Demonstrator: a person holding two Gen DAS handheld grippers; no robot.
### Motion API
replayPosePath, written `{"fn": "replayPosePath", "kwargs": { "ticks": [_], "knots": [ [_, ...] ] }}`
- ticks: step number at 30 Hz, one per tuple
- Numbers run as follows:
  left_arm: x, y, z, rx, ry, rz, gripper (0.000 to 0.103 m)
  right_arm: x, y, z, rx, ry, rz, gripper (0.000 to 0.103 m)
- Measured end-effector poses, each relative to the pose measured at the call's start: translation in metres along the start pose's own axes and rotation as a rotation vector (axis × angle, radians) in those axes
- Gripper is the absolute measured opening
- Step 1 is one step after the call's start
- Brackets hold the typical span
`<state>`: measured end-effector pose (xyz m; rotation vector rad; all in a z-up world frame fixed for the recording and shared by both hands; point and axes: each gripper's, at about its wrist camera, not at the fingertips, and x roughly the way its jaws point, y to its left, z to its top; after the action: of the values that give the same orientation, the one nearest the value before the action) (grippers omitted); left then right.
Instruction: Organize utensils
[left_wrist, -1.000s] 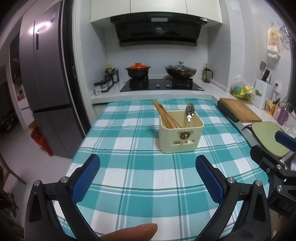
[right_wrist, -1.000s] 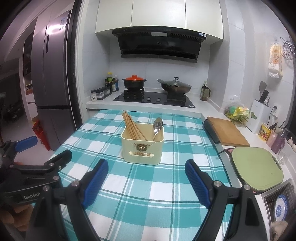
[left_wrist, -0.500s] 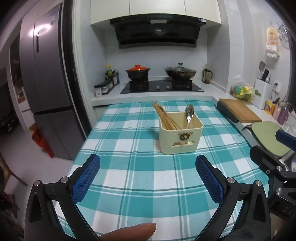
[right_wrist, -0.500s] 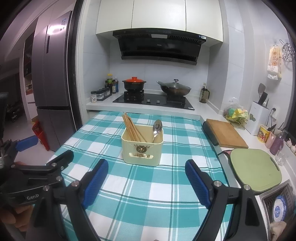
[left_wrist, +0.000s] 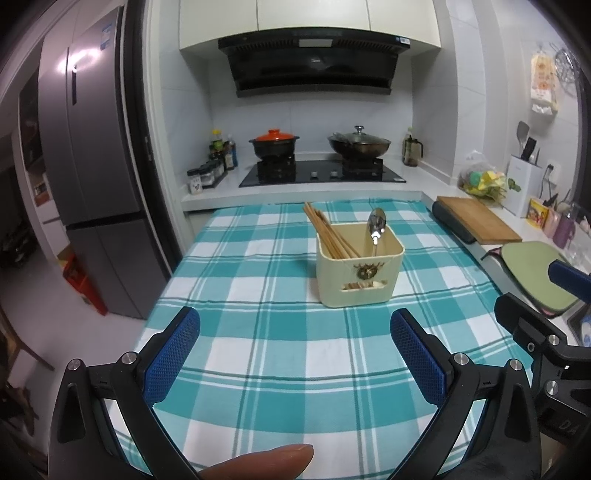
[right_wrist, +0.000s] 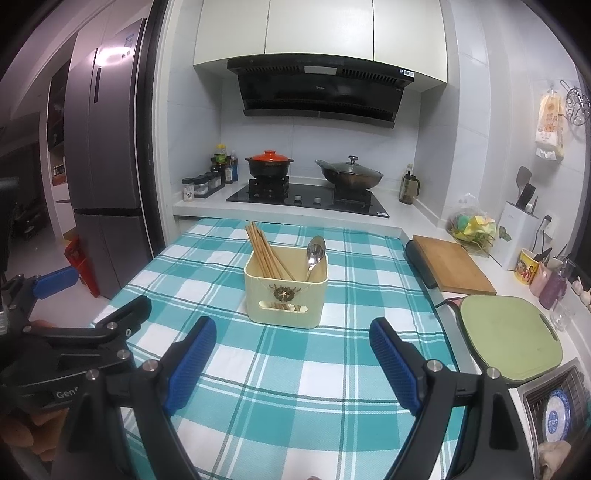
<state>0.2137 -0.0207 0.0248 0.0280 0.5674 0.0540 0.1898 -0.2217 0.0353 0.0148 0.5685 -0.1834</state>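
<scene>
A cream utensil holder (left_wrist: 357, 272) stands on the teal checked tablecloth (left_wrist: 258, 332); it also shows in the right wrist view (right_wrist: 286, 293). In it lean a bundle of wooden chopsticks (left_wrist: 328, 236) on the left and a metal spoon (left_wrist: 376, 227) on the right, bowl up; both show in the right wrist view too, chopsticks (right_wrist: 267, 258) and spoon (right_wrist: 314, 254). My left gripper (left_wrist: 295, 325) is open and empty, held above the cloth in front of the holder. My right gripper (right_wrist: 293, 334) is open and empty, also in front of the holder.
A wooden cutting board (right_wrist: 452, 264) and a green board (right_wrist: 509, 338) lie on the counter to the right. A stove with a red-lidded pot (right_wrist: 269, 166) and a wok (right_wrist: 351, 177) is behind. A fridge (left_wrist: 88, 192) stands at left.
Both grippers have risen and pulled back slightly, so the holder sits a little lower in both views. Both stay open and empty.
</scene>
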Motion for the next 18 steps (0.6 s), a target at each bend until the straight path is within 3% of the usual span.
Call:
{"fn": "replayPosePath", "kwargs": {
  "ticks": [18],
  "knots": [
    [-0.0001,-0.0026,0.0,0.0,0.001,-0.002,0.103,-0.0002,-0.0027,-0.0015,-0.002,-0.001,-0.001,0.087]
  ]
}}
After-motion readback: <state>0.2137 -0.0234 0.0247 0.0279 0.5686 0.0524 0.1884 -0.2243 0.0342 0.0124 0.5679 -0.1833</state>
